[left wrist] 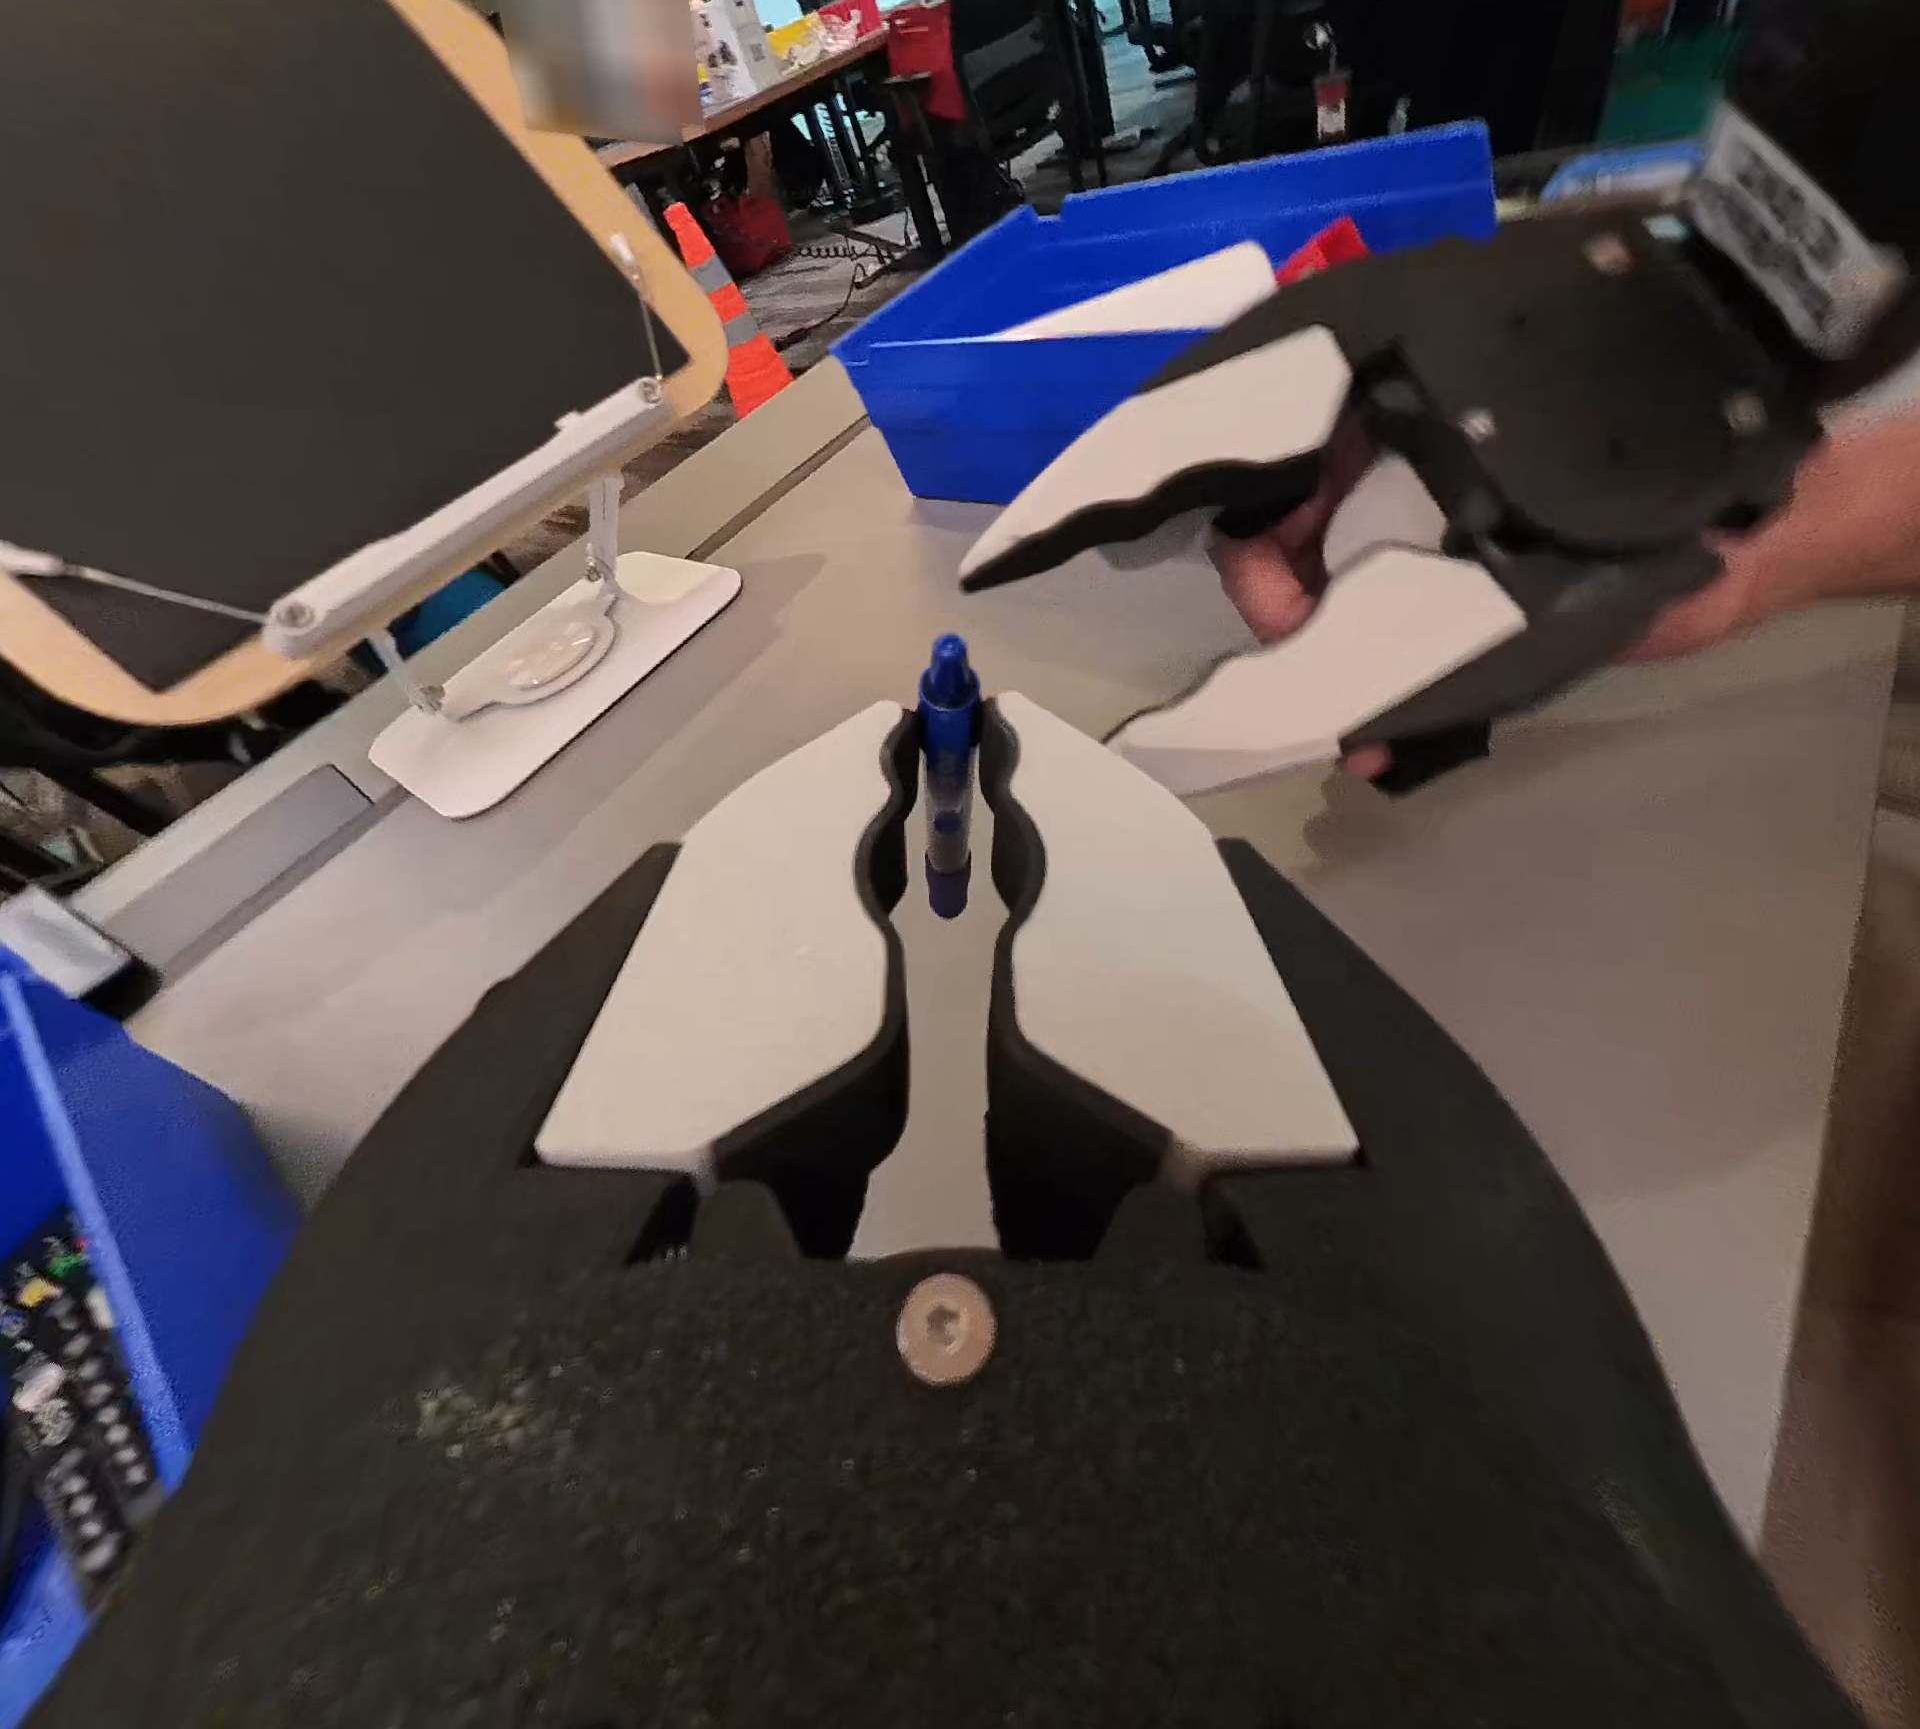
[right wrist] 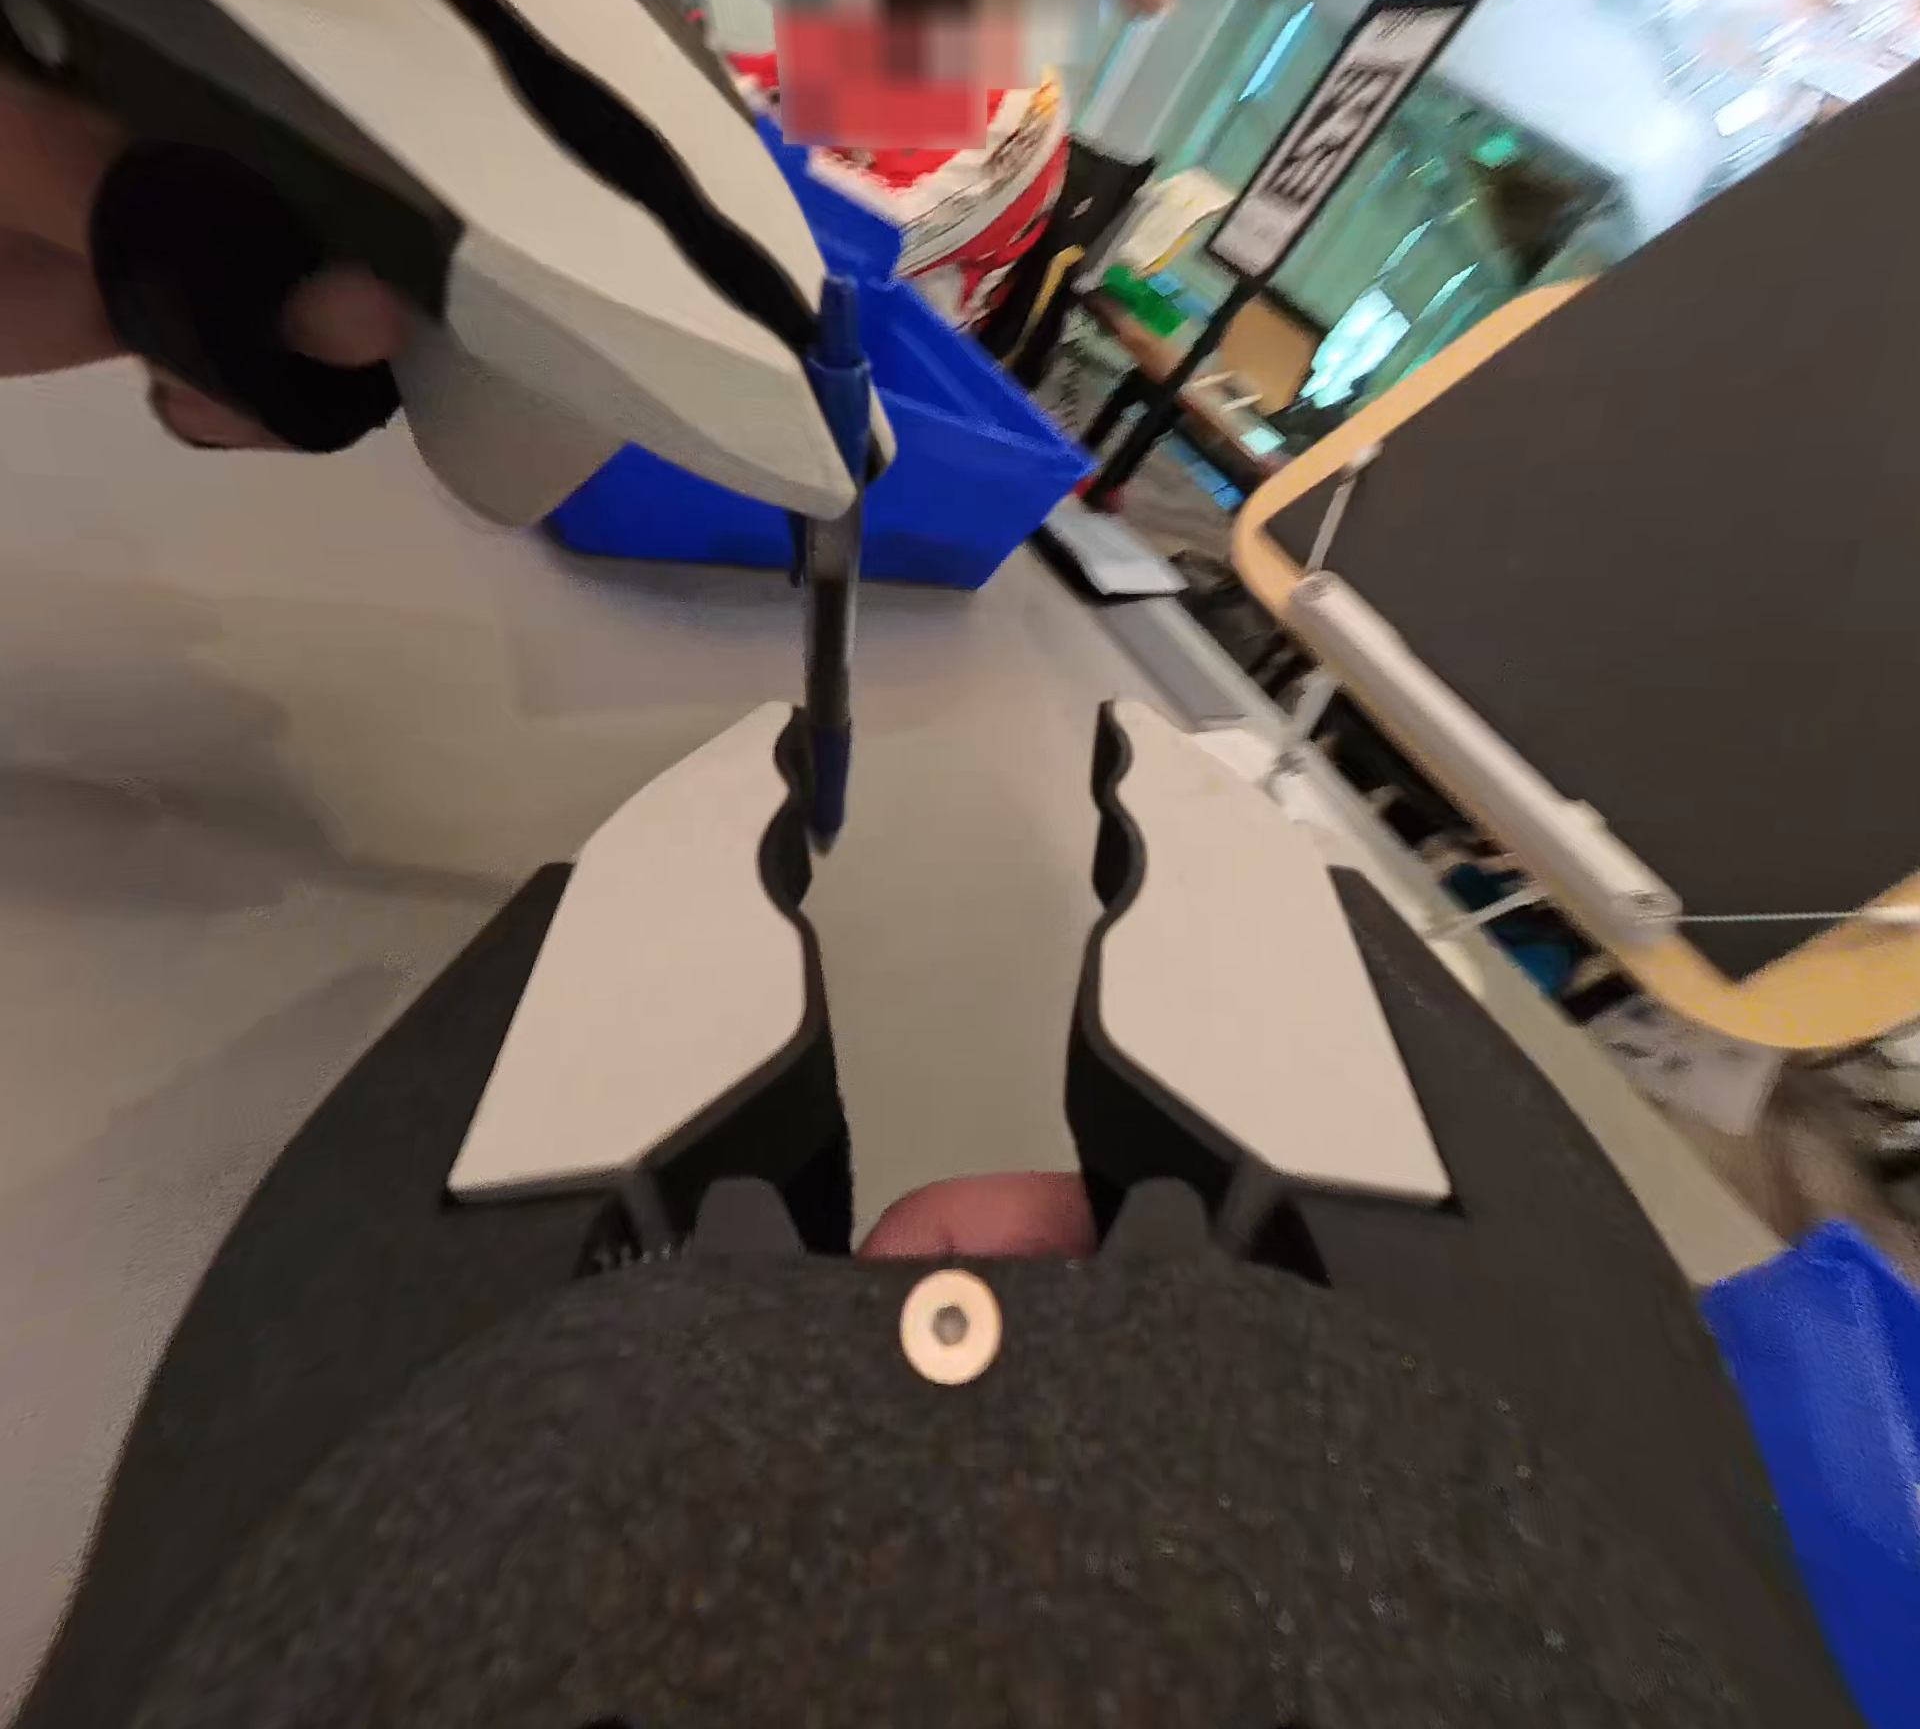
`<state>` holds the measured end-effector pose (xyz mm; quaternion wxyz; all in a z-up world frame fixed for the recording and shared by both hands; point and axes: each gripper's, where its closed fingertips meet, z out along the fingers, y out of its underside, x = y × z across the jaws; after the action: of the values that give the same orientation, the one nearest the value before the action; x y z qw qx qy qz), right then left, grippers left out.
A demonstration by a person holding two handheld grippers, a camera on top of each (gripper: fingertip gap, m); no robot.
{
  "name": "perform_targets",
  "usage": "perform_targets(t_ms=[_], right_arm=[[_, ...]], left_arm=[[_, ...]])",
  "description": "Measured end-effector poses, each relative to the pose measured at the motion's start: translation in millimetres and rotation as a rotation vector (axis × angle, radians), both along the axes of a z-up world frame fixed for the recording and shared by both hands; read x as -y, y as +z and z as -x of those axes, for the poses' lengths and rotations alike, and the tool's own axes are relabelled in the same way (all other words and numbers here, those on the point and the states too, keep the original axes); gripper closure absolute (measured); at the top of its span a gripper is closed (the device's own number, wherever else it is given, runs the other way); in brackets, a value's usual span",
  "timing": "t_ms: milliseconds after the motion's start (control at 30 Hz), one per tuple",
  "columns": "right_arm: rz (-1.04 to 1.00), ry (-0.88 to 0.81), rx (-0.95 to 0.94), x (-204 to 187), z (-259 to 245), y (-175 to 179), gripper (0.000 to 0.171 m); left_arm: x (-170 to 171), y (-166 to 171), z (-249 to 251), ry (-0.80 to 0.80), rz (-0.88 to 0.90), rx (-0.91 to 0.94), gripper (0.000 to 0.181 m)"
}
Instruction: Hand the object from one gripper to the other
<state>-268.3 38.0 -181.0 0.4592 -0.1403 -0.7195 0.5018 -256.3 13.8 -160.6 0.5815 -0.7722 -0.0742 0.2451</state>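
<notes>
A blue pen [left wrist: 948, 796] stands upright, pinched between the tips of my left gripper [left wrist: 948, 713], which is shut on its upper barrel. My right gripper [left wrist: 1049, 661] shows at the right of the left wrist view, open, held by a hand, tips pointing towards the pen but apart from it. In the right wrist view my right gripper [right wrist: 943, 723] is open. The pen [right wrist: 831, 640] hangs down from my left gripper [right wrist: 847, 391] at the upper left. Its lower end sits just inside my right gripper's left fingertip [right wrist: 727, 765]; I cannot tell if they touch.
Both grippers are above a grey table [left wrist: 1558, 952]. A blue bin [left wrist: 1039, 391] stands behind, another blue bin [left wrist: 104, 1212] at the near left. A dark panel on a white stand [left wrist: 260, 225] leans at the left; in the right wrist view it [right wrist: 1662, 484] is on the right. Left and right tips are no more than a few centimetres apart.
</notes>
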Motion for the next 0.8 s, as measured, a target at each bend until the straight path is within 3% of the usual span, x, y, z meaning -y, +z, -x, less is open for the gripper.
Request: perform_targets(t_ms=[200, 333, 500, 600, 667, 800], right_arm=[[-0.129, -0.102, -0.366, 25.9, -18.7, 17.5, 0.117], [-0.217, -0.175, -0.427, 34.5, -10.5, 15.5, 0.117], [-0.303, -0.258, -0.407, 48.9, 4.2, 12.0, 0.12], [-0.293, -0.325, -0.39, 48.9, 12.7, 12.7, 0.135], [-0.282, -0.348, -0.386, 45.1, 14.3, 14.7, 0.158], [-0.285, -0.318, -0.354, 40.7, 14.5, 14.4, 0.158]], left_arm=[[13.4, 20.7, 12.3, -0.014, -0.36, 0.457, 0.171], [25.9, 20.0, 22.3, -0.009, -0.518, 0.679, 0.171], [27.6, 10.4, 27.7, 0.056, -0.55, 0.733, 0.171], [19.1, 5.1, 23.3, 0.057, -0.522, 0.751, 0.171], [15.5, 1.1, 21.5, 0.069, -0.515, 0.76, 0.171], [13.3, 0.0, 20.5, 0.061, -0.527, 0.75, 0.17]])
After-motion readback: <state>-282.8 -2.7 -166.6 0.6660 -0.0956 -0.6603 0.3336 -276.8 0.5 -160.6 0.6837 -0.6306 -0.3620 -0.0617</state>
